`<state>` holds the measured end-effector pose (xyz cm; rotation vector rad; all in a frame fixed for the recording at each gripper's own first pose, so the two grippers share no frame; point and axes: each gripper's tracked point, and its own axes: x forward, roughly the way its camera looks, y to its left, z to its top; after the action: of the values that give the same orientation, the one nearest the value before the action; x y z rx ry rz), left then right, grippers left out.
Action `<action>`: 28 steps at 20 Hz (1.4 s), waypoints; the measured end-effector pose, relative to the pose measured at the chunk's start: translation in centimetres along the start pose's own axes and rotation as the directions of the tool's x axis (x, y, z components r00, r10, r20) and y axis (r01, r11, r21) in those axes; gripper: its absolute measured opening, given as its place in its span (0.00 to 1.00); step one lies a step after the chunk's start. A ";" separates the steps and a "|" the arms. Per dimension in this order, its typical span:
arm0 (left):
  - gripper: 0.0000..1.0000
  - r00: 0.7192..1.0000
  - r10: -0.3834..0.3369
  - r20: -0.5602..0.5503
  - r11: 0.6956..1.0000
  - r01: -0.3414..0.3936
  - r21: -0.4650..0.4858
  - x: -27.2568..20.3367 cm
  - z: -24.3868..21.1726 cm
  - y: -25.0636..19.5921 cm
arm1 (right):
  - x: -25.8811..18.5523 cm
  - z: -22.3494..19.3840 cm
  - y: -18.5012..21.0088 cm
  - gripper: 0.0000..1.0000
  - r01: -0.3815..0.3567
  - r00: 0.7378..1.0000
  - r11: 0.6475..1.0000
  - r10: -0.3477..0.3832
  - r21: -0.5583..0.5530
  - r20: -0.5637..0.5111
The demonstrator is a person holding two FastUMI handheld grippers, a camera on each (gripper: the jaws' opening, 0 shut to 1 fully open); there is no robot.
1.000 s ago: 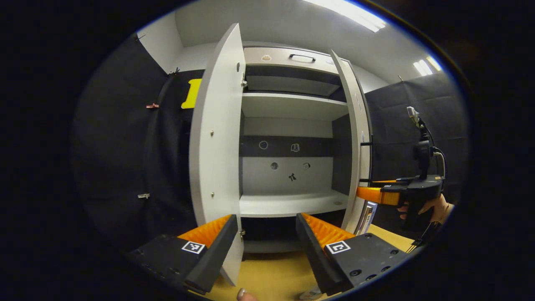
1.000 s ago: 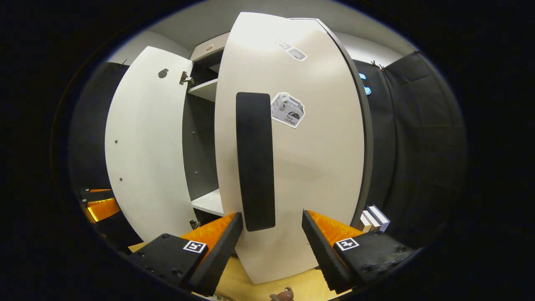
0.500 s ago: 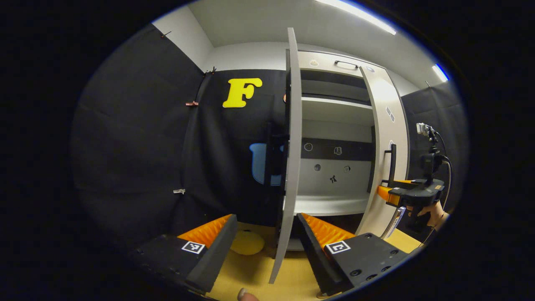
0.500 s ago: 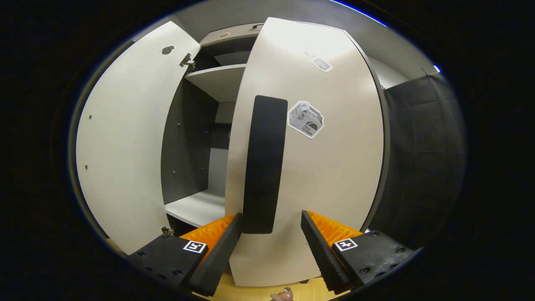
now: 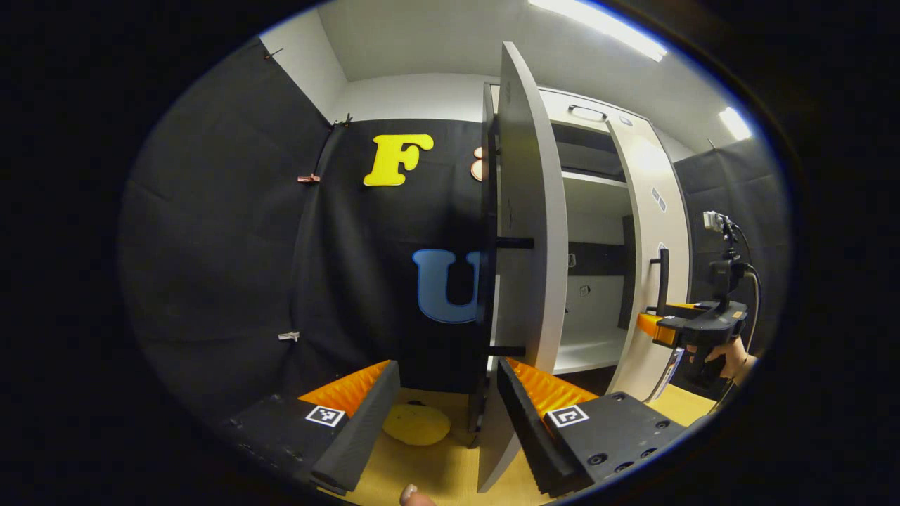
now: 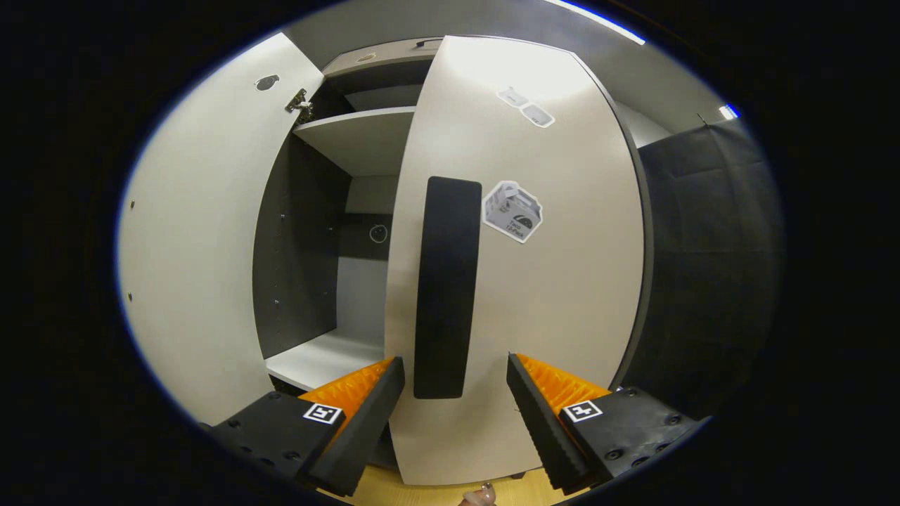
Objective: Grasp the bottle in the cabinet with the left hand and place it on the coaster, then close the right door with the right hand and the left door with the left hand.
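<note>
1. In the left gripper view the left gripper [image 5: 446,414] has its fingers spread apart with nothing between them, low over the wooden counter [image 5: 450,471].
2. The left door [image 5: 524,239] stands edge-on just ahead of that gap, with its black handle [image 5: 510,243] jutting out.
3. A yellow coaster [image 5: 416,424] lies on the counter between the fingers and the booth wall; I cannot see the bottle on it.
4. The right gripper [image 6: 453,407] is also spread wide, its fingers either side of the lower end of the right door [image 6: 548,281] handle [image 6: 443,288], not pressing it.
5. The right door is partly swung in; a gap to the cabinet [image 6: 365,140] shelves remains on its left.
</note>
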<state>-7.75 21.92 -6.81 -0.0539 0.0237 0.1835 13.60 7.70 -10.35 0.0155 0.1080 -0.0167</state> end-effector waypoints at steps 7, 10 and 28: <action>0.88 0.993 -0.118 -0.017 0.992 0.119 0.047 0.0 0.1 -2.0 | -5.1 0.5 -0.8 0.98 0.003 1.000 0.998 -0.002 0.067 -0.012; 0.88 0.988 -0.150 -0.019 0.987 0.151 0.057 0.1 0.1 -3.9 | -6.3 1.0 -1.5 0.98 -0.001 1.000 0.994 0.001 0.109 -0.002; 0.88 0.968 -0.252 -0.005 0.966 0.252 0.057 4.4 -1.4 -18.5 | -6.1 1.6 -7.1 0.98 -0.096 0.994 0.995 0.095 0.019 0.046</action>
<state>-0.09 4.52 -7.36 0.0003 0.0198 -0.0715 7.59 0.67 -8.17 0.0413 0.0620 0.0774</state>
